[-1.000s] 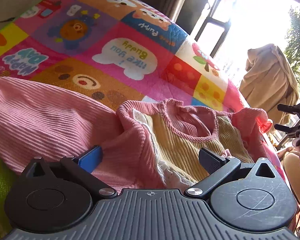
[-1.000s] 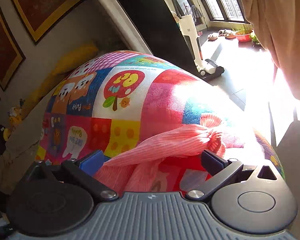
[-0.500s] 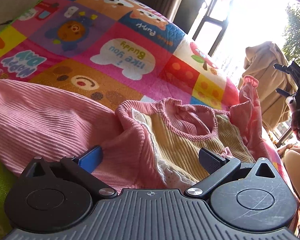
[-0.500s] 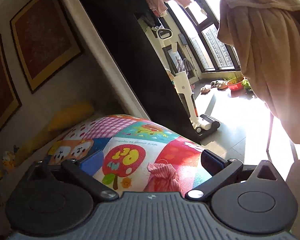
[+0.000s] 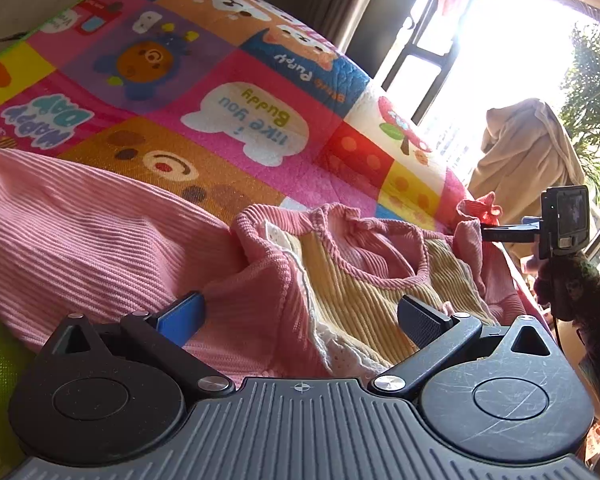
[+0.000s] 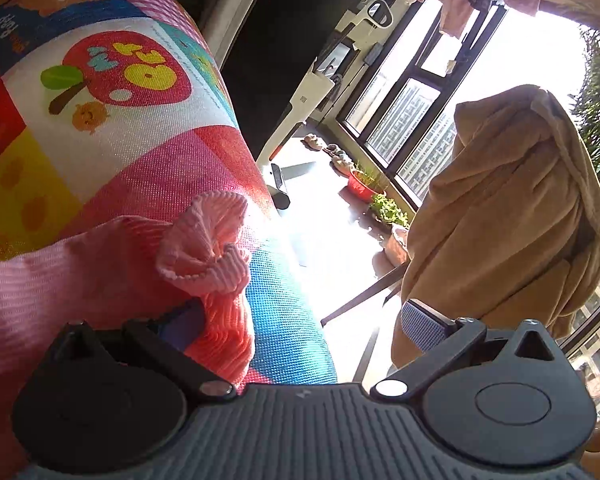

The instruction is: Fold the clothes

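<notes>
A pink ribbed garment (image 5: 100, 240) with a yellow corduroy front (image 5: 360, 292) and a lace trim lies on the patchwork quilt (image 5: 240, 120). My left gripper (image 5: 300, 318) hovers open just over its shoulder and chest, with cloth under both fingers. The far sleeve ends in a gathered cuff (image 5: 480, 208) at the quilt's right edge. My right gripper (image 5: 500, 233) touches that sleeve from the side. In the right wrist view the cuff (image 6: 208, 240) lies against the left finger (image 6: 180, 326), and the right gripper (image 6: 302, 328) stands wide open.
The quilt's edge (image 6: 292, 320) drops off to a sunlit floor. A tan robe (image 6: 512, 208) hangs over a chair close to the right gripper. An upright vacuum (image 6: 312, 92) and potted plants (image 6: 384, 204) stand by the window. A person's dark hair (image 5: 580, 292) shows at the right.
The right gripper had the sleeve raised upright half a second ago. It has since come down, and the sleeve now lies lower at the quilt's edge. The left gripper has stayed put.
</notes>
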Available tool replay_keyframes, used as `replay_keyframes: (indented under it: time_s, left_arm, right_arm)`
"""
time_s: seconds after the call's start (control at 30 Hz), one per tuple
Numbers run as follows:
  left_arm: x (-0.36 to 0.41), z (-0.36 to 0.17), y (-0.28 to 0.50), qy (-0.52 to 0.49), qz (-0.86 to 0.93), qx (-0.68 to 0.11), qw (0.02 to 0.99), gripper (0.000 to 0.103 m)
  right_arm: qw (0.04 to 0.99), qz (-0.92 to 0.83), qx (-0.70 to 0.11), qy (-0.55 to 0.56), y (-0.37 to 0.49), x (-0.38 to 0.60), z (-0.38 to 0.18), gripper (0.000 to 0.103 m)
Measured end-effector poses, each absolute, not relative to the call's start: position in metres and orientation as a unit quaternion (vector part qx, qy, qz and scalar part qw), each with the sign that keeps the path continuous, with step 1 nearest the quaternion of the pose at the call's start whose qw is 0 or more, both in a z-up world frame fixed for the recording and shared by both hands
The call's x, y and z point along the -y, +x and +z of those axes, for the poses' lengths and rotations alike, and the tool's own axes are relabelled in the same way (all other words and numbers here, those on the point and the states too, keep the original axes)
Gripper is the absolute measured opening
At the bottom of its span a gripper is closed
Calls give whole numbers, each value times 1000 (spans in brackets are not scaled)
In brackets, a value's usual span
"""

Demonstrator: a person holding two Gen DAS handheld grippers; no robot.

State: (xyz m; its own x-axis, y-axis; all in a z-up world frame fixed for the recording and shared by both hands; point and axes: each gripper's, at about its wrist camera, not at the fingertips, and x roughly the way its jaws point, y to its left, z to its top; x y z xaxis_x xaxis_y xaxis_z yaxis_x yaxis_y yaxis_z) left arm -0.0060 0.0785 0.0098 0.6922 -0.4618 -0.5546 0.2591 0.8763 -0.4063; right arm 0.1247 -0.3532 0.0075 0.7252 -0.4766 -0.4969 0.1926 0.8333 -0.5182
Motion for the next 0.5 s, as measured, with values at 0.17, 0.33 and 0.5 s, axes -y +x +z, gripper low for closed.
replay_keyframes:
  time_s: [0.17, 0.33, 0.5]
  left_arm:
    - [-76, 11, -6, -143, -195, -338, 909, 103]
    - [-74, 11, -7, -135, -192, -340, 911, 103]
    - [-73, 11, -7, -129, -190, -342, 911, 103]
  right_arm:
    - [875, -247, -338, -245, 95, 389, -4, 103]
    - [865, -265, -370, -211, 42, 420, 12, 103]
    - [913, -229, -322, -98, -5, 417, 60, 103]
